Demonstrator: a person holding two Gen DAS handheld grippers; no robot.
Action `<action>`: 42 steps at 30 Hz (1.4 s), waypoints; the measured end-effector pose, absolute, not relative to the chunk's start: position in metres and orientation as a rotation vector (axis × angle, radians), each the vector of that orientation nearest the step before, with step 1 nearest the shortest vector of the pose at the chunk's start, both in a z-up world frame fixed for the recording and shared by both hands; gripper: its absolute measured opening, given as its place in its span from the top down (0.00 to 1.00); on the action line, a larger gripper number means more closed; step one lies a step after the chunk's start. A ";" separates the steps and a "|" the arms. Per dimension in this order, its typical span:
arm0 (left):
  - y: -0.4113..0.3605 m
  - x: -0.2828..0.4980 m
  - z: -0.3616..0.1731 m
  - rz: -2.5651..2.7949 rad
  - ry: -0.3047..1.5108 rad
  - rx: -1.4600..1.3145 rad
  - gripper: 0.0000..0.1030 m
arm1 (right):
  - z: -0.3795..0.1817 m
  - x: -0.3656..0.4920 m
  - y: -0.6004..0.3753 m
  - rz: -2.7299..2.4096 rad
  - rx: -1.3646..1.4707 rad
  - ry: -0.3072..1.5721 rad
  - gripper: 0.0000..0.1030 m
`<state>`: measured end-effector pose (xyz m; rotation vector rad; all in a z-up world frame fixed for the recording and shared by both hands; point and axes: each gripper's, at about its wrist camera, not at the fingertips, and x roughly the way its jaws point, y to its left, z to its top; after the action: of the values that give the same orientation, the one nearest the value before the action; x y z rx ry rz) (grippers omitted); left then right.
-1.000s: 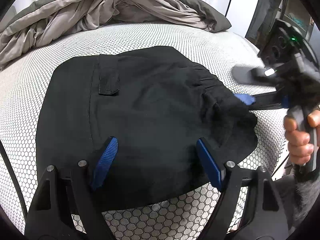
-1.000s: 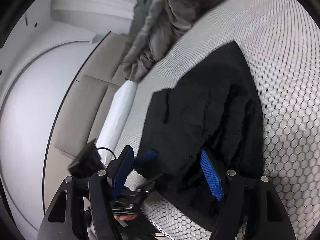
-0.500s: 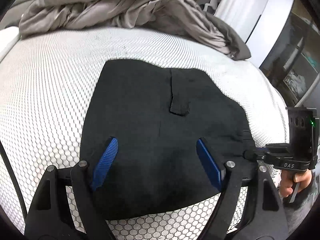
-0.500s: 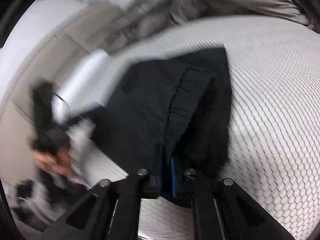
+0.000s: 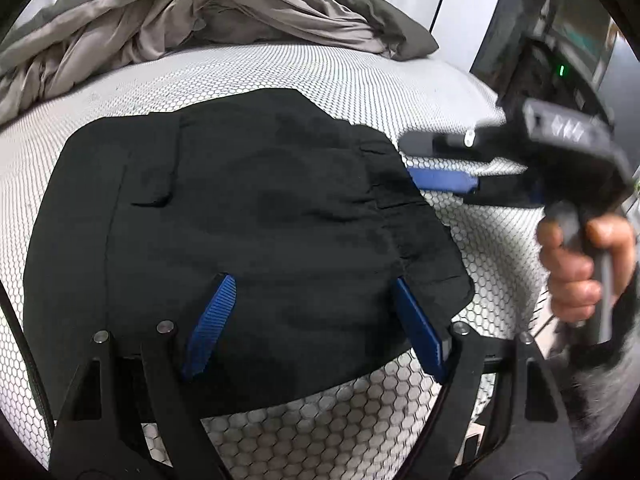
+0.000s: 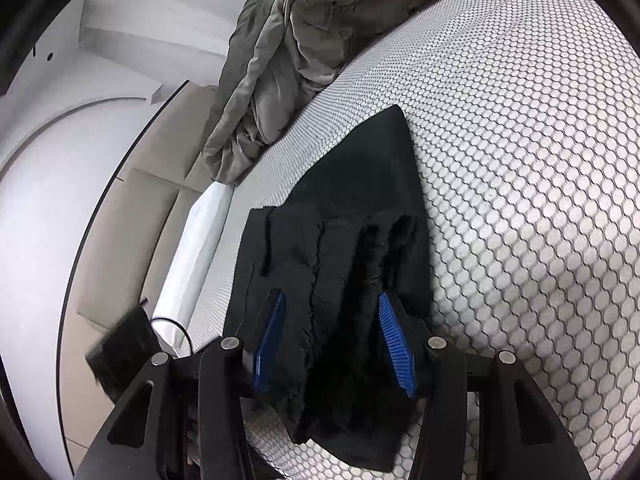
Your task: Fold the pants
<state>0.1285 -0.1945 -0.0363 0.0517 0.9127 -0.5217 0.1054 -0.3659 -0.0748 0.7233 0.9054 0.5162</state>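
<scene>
Folded black pants (image 5: 256, 248) lie flat on honeycomb mattress (image 5: 280, 80). Left gripper (image 5: 316, 320) spread wide above them, gripping nothing. Right gripper (image 6: 332, 340) jaws just opening, waistband between, pads clear.

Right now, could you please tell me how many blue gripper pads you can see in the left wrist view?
3: two on the left gripper, over the near part of the black pants, and one on the right gripper at their right edge; its second pad may be hidden.

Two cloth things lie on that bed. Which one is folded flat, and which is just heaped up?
The black pants lie folded flat on the honeycomb mattress, under both grippers. The grey blanket is the rumpled heap farther back.
</scene>
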 end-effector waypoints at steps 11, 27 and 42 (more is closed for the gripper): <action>-0.188 0.127 -0.040 -0.533 0.924 0.011 0.23 | -0.079 0.112 -0.324 0.639 0.627 0.990 0.49; -0.052 0.163 -0.020 -0.221 0.853 -0.219 0.23 | -0.083 0.086 -0.310 0.535 0.238 1.076 0.78; -0.008 0.171 -0.069 -0.274 0.992 -0.367 0.67 | -0.093 0.111 -0.352 0.397 0.537 0.925 0.63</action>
<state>0.1706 -0.0084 -0.0687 -0.3669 0.9922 -0.2739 0.1114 -0.3516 -0.0926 0.5373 0.9252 0.3972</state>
